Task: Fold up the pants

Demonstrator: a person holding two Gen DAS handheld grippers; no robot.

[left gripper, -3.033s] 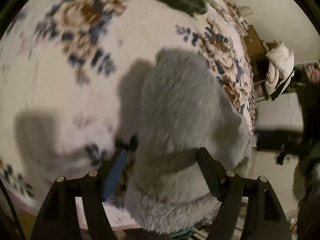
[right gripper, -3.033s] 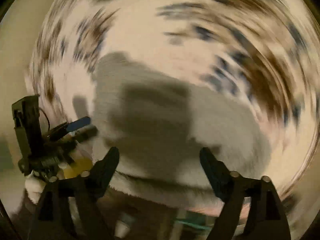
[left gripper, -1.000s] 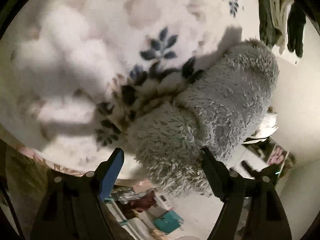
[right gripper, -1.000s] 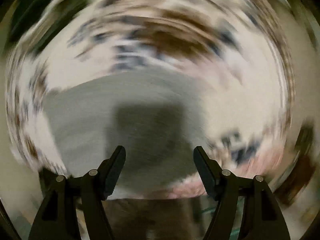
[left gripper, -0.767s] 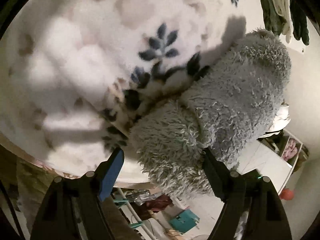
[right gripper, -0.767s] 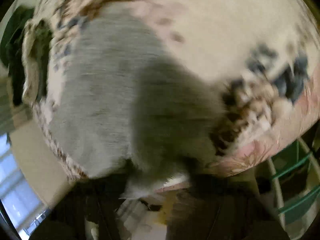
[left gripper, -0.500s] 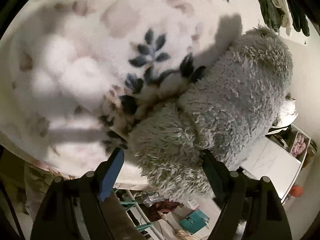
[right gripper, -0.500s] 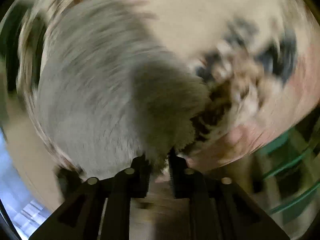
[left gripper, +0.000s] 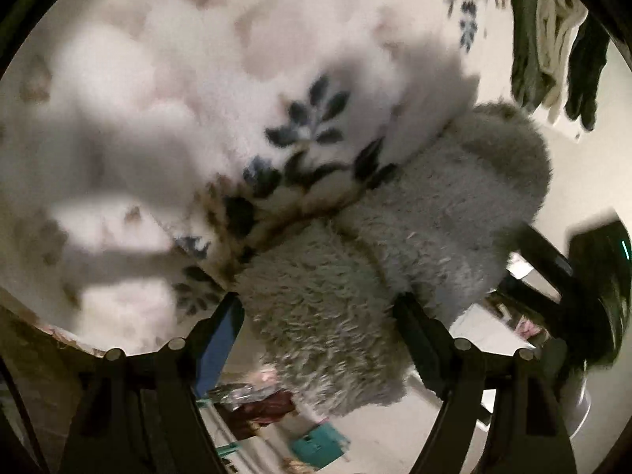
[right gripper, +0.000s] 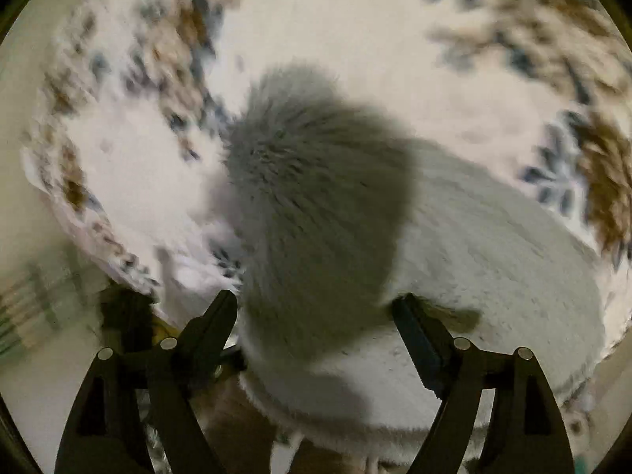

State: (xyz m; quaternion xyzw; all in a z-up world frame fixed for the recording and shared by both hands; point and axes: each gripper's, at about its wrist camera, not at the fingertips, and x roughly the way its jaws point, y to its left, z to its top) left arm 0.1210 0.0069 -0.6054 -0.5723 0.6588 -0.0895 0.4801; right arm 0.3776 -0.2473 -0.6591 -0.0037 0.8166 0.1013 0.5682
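The fluffy grey pants [left gripper: 414,213] lie folded on a floral blanket [left gripper: 237,79], one thick end sticking out past the bed's edge. My left gripper [left gripper: 316,316] is shut on that end: the bundle fills the gap and both pads press on it. In the right wrist view the pants [right gripper: 316,197] rise in a shadowed hump, with a paler stretch to the right. My right gripper [right gripper: 316,310] is above them, pointing steeply down. Its jaws are opening, and the fabric lies between them without being pinched.
Dark and pale clothes [left gripper: 553,39] hang at the upper right. Below the bed's edge the floor holds clutter, including a teal box [left gripper: 320,442]. A dark blurred shape [left gripper: 592,276] is at the right of the left wrist view. The blanket [right gripper: 395,19] spreads around the pants.
Half a second ago my right gripper was pinched on the pants' edge; now its jaws stand wide and its view has swung over the blanket. My left gripper kept its hold; a dark shape entered at its right.
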